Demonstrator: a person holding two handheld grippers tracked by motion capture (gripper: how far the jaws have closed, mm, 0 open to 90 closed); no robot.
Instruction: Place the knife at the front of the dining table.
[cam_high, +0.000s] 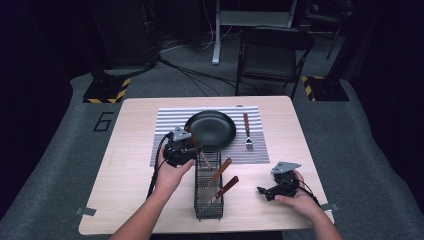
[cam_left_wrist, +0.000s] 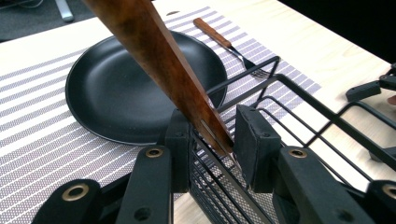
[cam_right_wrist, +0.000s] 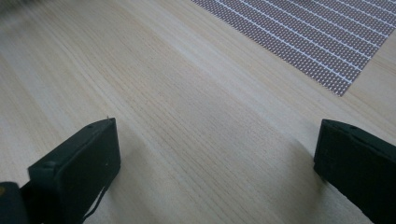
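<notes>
Wooden-handled utensil (cam_left_wrist: 159, 60), standing slanted in the black wire caddy (cam_left_wrist: 299, 116) beside the black round pan (cam_left_wrist: 116, 88): left gripper (cam_left_wrist: 212, 144) nearly closed about its handle, pads to be seated squarely before lifting straight out; right gripper (cam_right_wrist: 215, 163) wide open, empty, over the worktop (cam_right_wrist: 163, 93).

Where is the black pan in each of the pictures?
High view: the black pan sits in the middle of the table's far half, on the striped mat, just beyond the wire basket.
Left gripper view: the pan is at upper left, behind the wooden handle.
Right gripper view: the pan is not in it; bare table lies ahead.
Shared landmark: the striped mat, at the upper right of the right gripper view.
</notes>
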